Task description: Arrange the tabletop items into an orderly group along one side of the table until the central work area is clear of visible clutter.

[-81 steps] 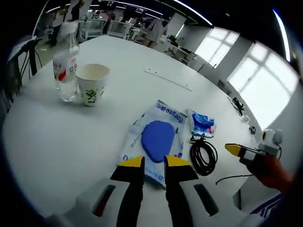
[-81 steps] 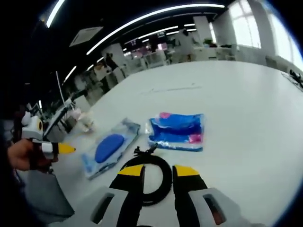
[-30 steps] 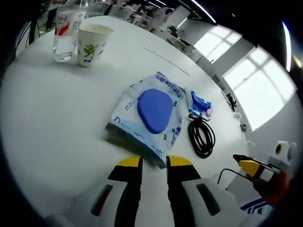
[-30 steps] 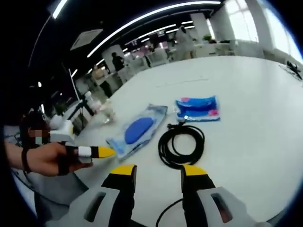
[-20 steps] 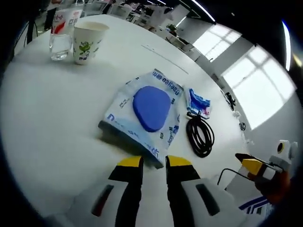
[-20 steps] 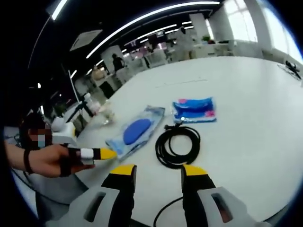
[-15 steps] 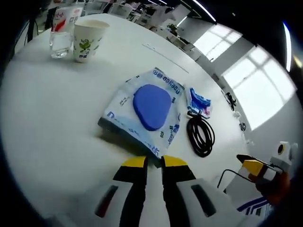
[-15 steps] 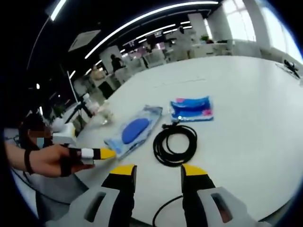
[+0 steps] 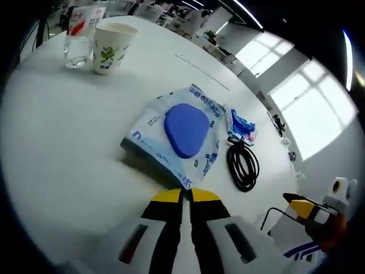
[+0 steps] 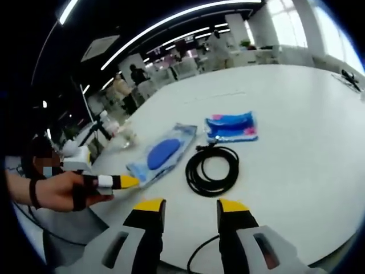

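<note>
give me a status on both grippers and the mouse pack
Left hand-held gripper shut on mouse pack corner. Right hand-held gripper open, empty. Black cable coil beside pack.

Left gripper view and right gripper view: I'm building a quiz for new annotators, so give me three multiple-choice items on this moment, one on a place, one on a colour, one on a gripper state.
1. Where does the coiled black cable lie?
A. beside the blue-pad packet
B. inside the paper cup
C. under the water bottle

2. What colour are the gripper tips?
A. red
B. yellow
C. green

3. How stands the left gripper?
A. wide open
B. shut at the packet's corner
C. holding the cup

Answers: A, the cable rests on the table next to the packet; B, both pairs of tips are yellow; B, the jaws meet at the packet's near corner, while the right gripper is open.
</note>
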### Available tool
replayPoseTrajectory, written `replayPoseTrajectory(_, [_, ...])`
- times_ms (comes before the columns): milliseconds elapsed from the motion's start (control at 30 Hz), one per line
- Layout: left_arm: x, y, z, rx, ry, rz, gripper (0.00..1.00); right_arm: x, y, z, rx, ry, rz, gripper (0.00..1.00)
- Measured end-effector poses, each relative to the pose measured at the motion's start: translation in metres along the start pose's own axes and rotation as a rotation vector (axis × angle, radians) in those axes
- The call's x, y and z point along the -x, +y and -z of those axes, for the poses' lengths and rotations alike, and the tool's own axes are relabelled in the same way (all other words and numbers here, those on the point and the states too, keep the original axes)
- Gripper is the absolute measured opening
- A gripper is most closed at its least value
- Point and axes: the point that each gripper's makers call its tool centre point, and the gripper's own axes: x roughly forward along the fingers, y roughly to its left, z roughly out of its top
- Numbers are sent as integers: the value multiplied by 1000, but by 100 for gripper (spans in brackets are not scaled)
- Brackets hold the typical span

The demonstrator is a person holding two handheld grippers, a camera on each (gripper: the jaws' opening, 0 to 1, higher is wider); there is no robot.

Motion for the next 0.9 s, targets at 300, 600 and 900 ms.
replayPoseTrajectory(300, [12, 12, -5, 16, -16, -20, 0, -7, 8, -3, 4, 0, -14, 34])
replayPoseTrajectory(600, [17, 15, -9, -1, -36, -41, 0, -6, 11, 5, -5, 2, -17, 34])
replayPoseTrajectory(900, [15, 17, -12, 9, -44, -50, 15, 1, 6, 8, -22, -6, -1, 34])
